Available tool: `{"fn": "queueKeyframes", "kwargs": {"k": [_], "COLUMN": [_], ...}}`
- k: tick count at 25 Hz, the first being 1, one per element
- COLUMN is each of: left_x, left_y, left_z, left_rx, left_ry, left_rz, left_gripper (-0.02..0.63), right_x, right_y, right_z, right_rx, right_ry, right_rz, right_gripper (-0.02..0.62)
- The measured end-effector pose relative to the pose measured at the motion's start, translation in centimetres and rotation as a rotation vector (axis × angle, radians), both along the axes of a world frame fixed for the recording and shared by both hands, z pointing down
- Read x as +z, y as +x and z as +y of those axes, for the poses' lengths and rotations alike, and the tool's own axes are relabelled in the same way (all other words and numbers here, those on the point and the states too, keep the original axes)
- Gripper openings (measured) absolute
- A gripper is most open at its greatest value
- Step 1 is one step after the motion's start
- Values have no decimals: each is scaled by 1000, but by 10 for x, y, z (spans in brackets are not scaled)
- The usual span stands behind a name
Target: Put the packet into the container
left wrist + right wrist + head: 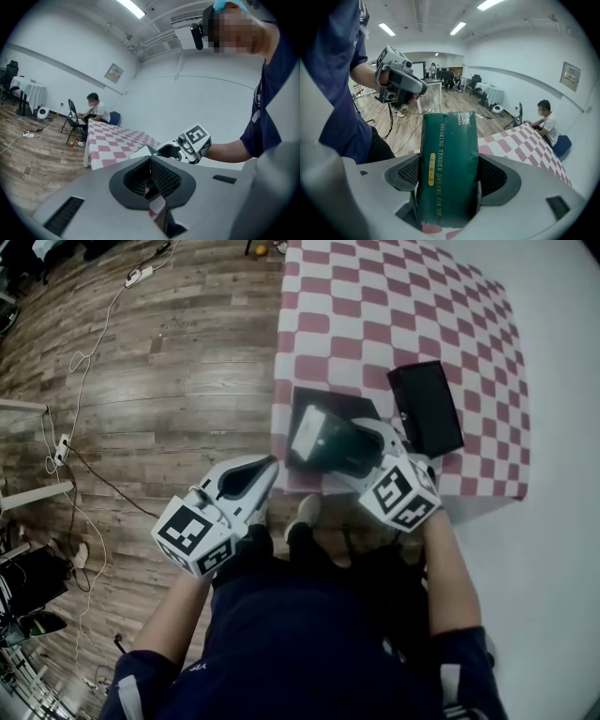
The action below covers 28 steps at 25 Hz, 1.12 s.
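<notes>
A dark green packet (pixel 328 439) with gold print is held in my right gripper (pixel 354 444), which is shut on it above the near edge of the checkered table (pixel 394 306). In the right gripper view the packet (pixel 449 168) stands upright between the jaws. A black rectangular container (pixel 427 407) lies on the cloth just right of the packet. A second flat black piece (pixel 323 399) lies partly hidden under the packet. My left gripper (pixel 270 465) hovers off the table's left corner, over the floor, with its jaws closed together and nothing in them.
The table's cloth is red and white checked, with a white floor (pixel 562 381) to its right and a wooden floor (pixel 169 362) with cables (pixel 84 352) to its left. A person (pixel 93 110) sits on a chair at the table's far end.
</notes>
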<state>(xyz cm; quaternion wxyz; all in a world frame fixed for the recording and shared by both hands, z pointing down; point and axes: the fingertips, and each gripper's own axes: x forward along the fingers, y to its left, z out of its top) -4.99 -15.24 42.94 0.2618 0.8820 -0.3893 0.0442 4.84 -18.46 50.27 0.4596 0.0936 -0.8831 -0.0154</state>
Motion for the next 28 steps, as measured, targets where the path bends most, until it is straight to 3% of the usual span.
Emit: {"fn": "queueKeyframes", "kwargs": {"k": [12, 20, 28], "left_x": [9, 14, 16], "left_y": [15, 4, -2], "left_z": [-10, -13, -15], "left_rx": [-50, -68, -61], "left_ry": [-20, -29, -40], "left_rz": [-3, -16, -19], "left_gripper": [25, 25, 24], "right_x": [55, 79, 88], "right_y": [6, 0, -4], "right_z": [3, 3, 6], "right_rx": [-211, -231, -230], "right_ry": [-146, -220, -235], "right_rz": [242, 301, 309], "right_gripper": [383, 383, 383]}}
